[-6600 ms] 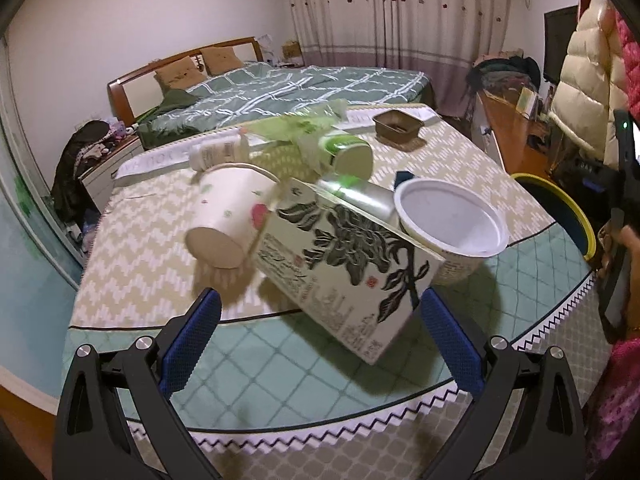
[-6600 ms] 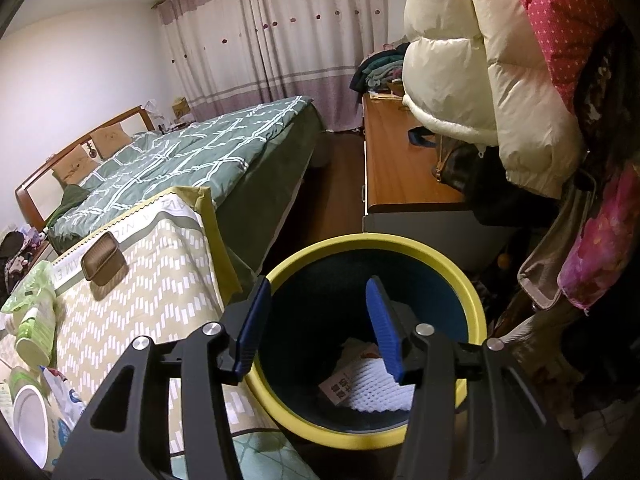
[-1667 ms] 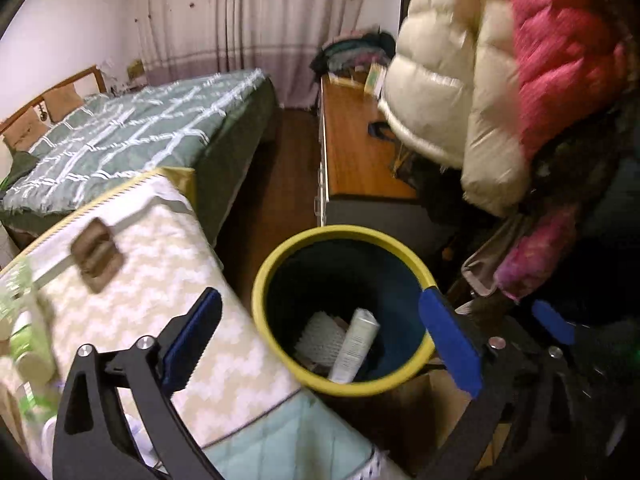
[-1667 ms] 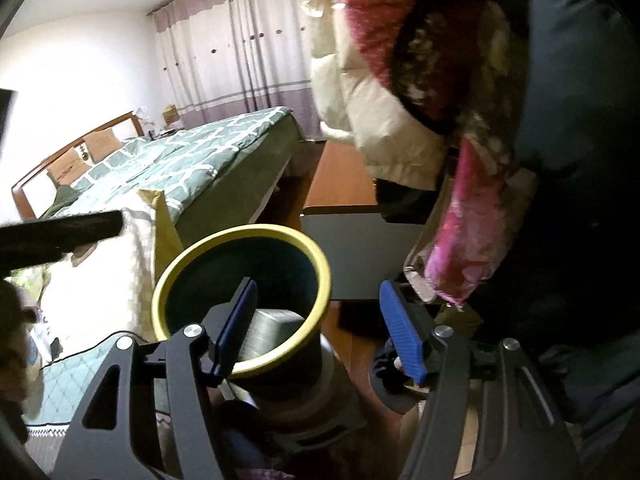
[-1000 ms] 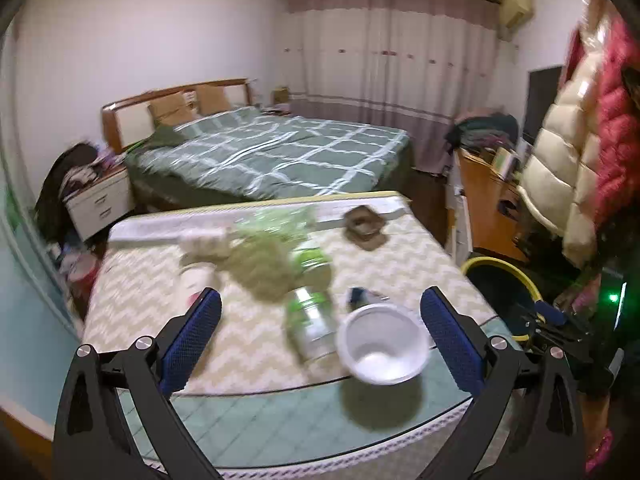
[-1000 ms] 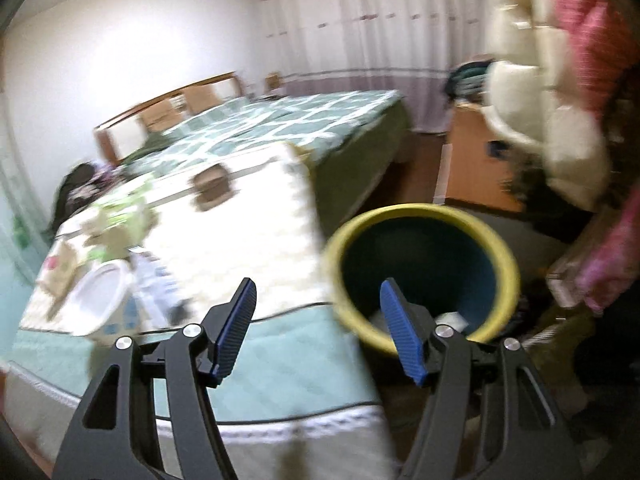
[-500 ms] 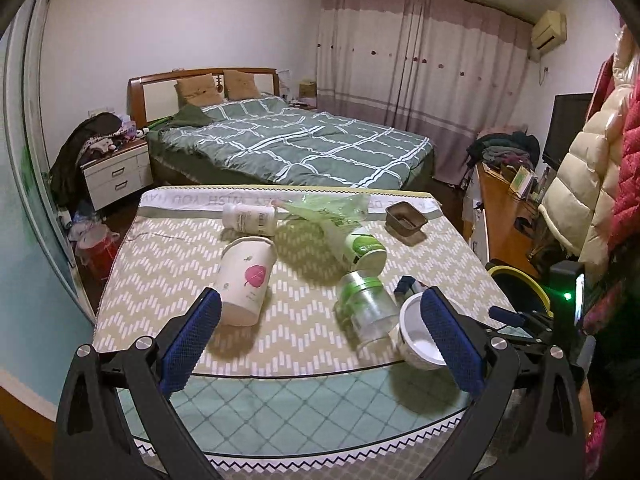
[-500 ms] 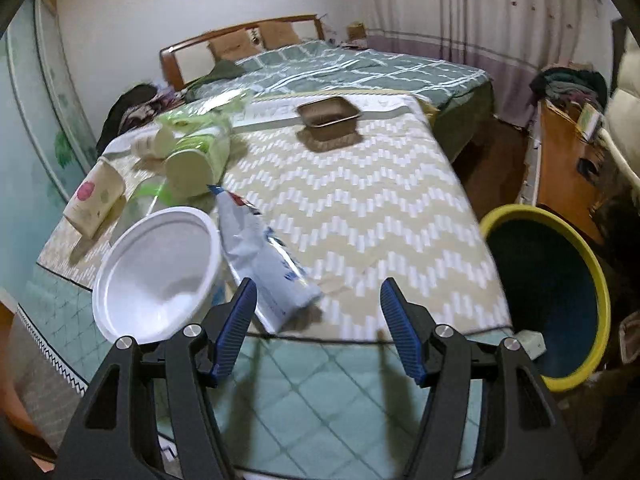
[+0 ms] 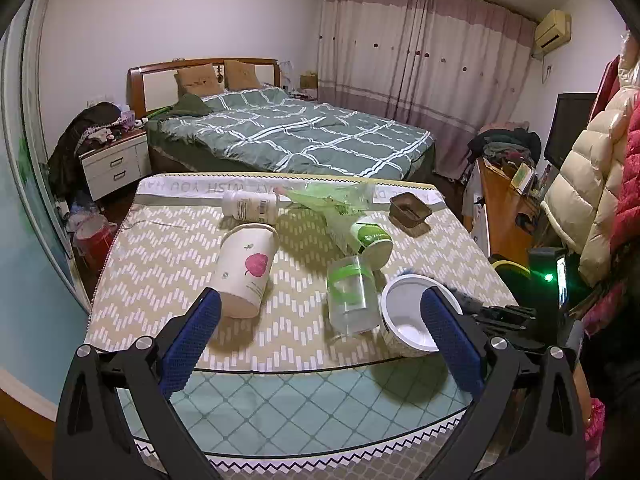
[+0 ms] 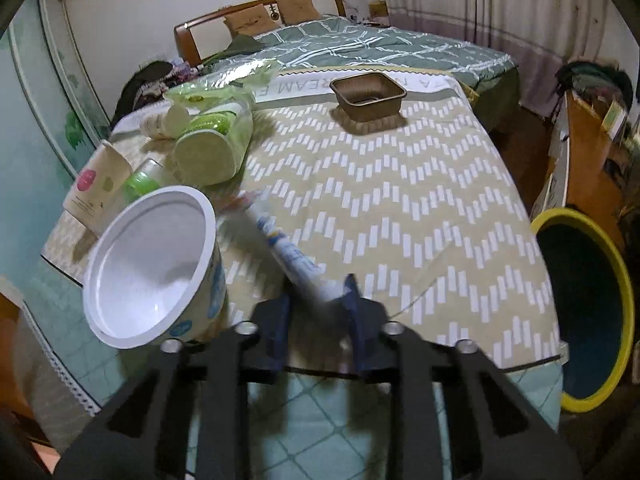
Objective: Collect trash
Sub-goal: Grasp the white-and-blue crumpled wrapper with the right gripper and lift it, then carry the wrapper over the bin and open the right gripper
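Starting from your left: the left tongs (image 9: 320, 328) hang above the near edge of the table (image 9: 280, 392), with the two blue pads wide apart and nothing between them. In front of them the trash lies on the zigzag cloth. The paper cup (image 9: 247, 270) is on its side at the left, with the white bottle (image 9: 250, 206) behind it. Then come the green bag (image 9: 332, 204), the green-labelled cup (image 9: 370, 240) and the clear plastic cup (image 9: 352, 300). The white bowl (image 9: 408, 320) is tilted near the right pad. The brown tray (image 9: 410, 210) stands apart at the far right side.

Your right tongs (image 10: 316, 320) are low at the table edge, and the pads are drawn in on the end of the white-and-blue wrapper (image 10: 292, 256). This part is blurred, but the wrapper passes between the pads, so I judge they are clamped on it. The bowl lies just to the left of them. The yellow-rimmed bin (image 10: 584, 312) stands on the floor at the far right, beside the table corner.

The step in hand seems to be the picking of the wrapper. Next you should lift it free of the bowl, swing it right over the bin and let the pads open there. The wrapper is thin and soft, so it may slip.
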The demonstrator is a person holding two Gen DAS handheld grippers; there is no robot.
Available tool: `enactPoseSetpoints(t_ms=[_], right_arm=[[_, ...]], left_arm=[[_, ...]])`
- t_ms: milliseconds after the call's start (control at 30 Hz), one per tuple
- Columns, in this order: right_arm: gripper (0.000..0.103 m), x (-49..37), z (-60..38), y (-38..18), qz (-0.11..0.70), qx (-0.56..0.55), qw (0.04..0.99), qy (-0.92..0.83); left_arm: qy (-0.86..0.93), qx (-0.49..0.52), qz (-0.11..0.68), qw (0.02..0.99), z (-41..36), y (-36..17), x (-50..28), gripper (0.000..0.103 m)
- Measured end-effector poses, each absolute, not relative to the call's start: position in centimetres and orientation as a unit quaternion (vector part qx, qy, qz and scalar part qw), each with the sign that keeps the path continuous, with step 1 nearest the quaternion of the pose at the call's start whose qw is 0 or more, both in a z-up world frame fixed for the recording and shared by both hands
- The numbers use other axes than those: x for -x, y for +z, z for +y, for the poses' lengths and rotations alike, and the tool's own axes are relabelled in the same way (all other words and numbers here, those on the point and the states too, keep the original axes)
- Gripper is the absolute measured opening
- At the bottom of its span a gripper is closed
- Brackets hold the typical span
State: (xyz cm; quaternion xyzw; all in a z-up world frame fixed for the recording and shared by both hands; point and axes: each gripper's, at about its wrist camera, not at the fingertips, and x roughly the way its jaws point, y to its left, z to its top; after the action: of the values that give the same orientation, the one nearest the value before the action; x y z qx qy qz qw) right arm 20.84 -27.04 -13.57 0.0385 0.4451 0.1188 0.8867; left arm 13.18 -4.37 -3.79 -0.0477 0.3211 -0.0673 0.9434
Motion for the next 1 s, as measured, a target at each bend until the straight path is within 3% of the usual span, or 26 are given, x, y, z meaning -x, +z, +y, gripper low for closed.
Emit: enactPoseSetpoints(t_ms=[467, 1000], right_arm=[[0.007, -18.3, -31.4, -11.8, 0.403, -0.092, 0.907, 0.078], [0.007, -17.0, -43.2, -11.6, 0.370, -0.131, 0.914, -0.100]], left_arm=[[-0.084, 0.035, 0.333, 0.938, -6.0, -4.7, -13.6, 0.098], [-0.135, 0.006, 0.367, 0.920, -10.8, -7.1, -14.4, 0.098]])
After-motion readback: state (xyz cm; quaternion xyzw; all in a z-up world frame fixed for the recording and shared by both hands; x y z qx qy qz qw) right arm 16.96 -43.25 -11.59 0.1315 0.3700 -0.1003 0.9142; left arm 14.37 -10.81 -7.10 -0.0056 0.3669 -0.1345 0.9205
